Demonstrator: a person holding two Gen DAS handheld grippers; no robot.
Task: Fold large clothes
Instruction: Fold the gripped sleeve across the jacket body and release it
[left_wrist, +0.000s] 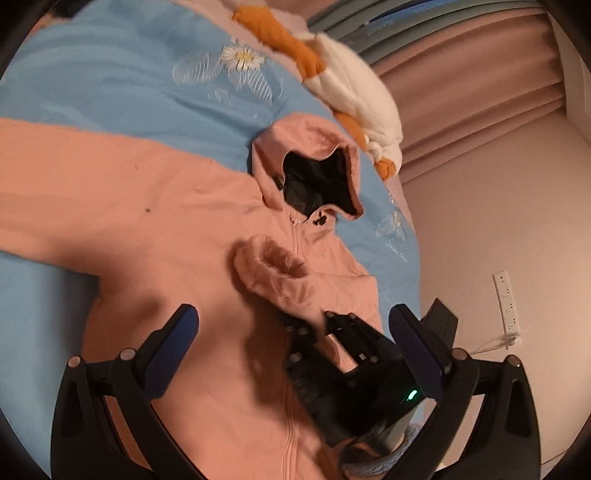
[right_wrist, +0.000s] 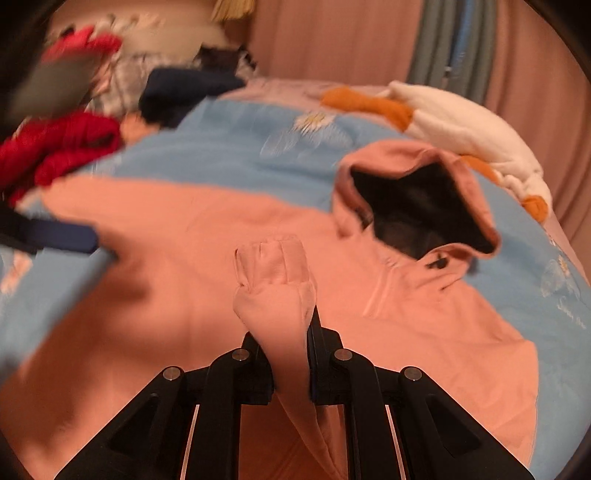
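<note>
A pink zip-up hoodie (left_wrist: 155, 206) lies spread front-up on a blue bedspread (left_wrist: 110, 85), its black-lined hood (left_wrist: 317, 181) toward the bed's right edge. My right gripper (right_wrist: 286, 332) is shut on the hoodie's sleeve (right_wrist: 277, 280), and the bunched cuff pokes out past its fingers over the chest. The left wrist view shows that same gripper (left_wrist: 332, 350) holding the cuff (left_wrist: 273, 269) beside the zipper. My left gripper (left_wrist: 295, 332) hovers open over the hoodie's body with no cloth between its blue pads (left_wrist: 177, 343). One of its fingers (right_wrist: 55, 236) shows blurred at the left of the right wrist view.
A white and orange plush blanket (left_wrist: 354, 96) lies along the bed's far right edge. Red, navy and checked clothes (right_wrist: 66, 140) are piled at the far left. Pink curtains (left_wrist: 480, 74) hang behind. A white power strip (left_wrist: 506, 302) sits on the wall right of the bed.
</note>
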